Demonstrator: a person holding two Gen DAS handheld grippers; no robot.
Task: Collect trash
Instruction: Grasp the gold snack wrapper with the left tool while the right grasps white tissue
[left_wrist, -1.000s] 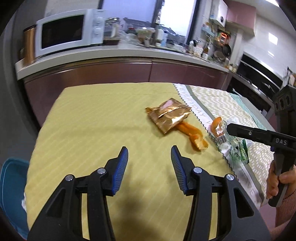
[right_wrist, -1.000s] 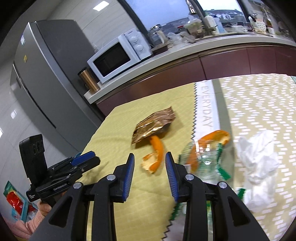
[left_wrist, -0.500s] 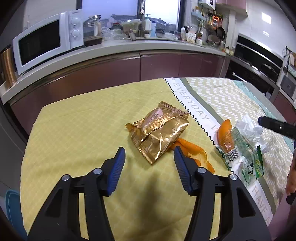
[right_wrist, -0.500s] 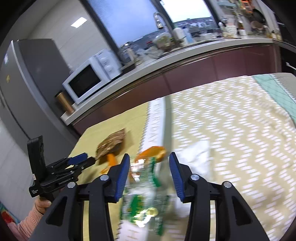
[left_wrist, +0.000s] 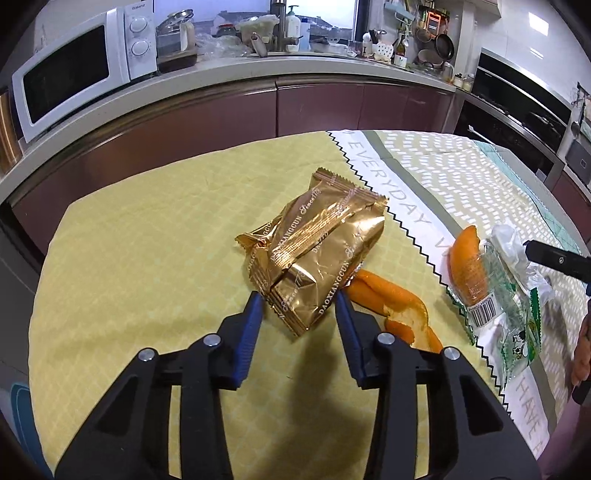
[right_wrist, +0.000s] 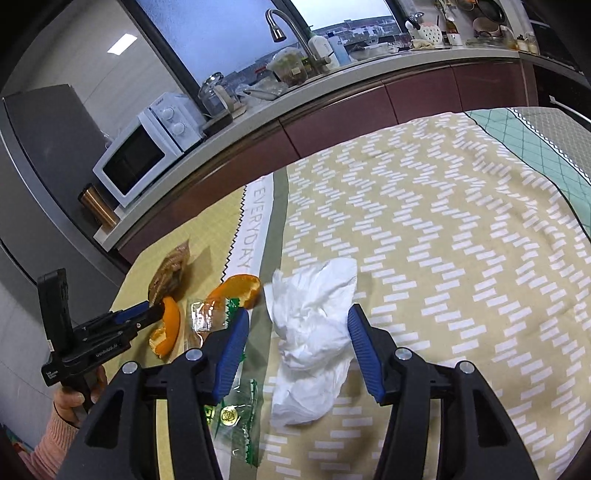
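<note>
A gold foil snack wrapper (left_wrist: 317, 254) lies on the yellow cloth. My left gripper (left_wrist: 300, 308) is open, its jaws on either side of the wrapper's near corner. Orange peel (left_wrist: 395, 306) lies beside the wrapper. A second peel (left_wrist: 466, 266) sits in a clear green-printed wrapper (left_wrist: 506, 325). My right gripper (right_wrist: 298, 322) is open wide around a crumpled white tissue (right_wrist: 314, 328). In the right wrist view the gold wrapper (right_wrist: 170, 271), peels (right_wrist: 238, 291) and clear wrapper (right_wrist: 232, 417) lie to the left, with the left gripper (right_wrist: 157, 312) beside them.
The table carries a yellow cloth (left_wrist: 147, 258) and a beige zigzag cloth (right_wrist: 443, 240). A kitchen counter (left_wrist: 221, 74) with a microwave (left_wrist: 74, 70) runs behind. A blue bin (left_wrist: 18, 417) shows at the lower left.
My left gripper moved forward until its jaws straddle the gold wrapper. My right gripper swung right, opened wider and came around the white tissue.
</note>
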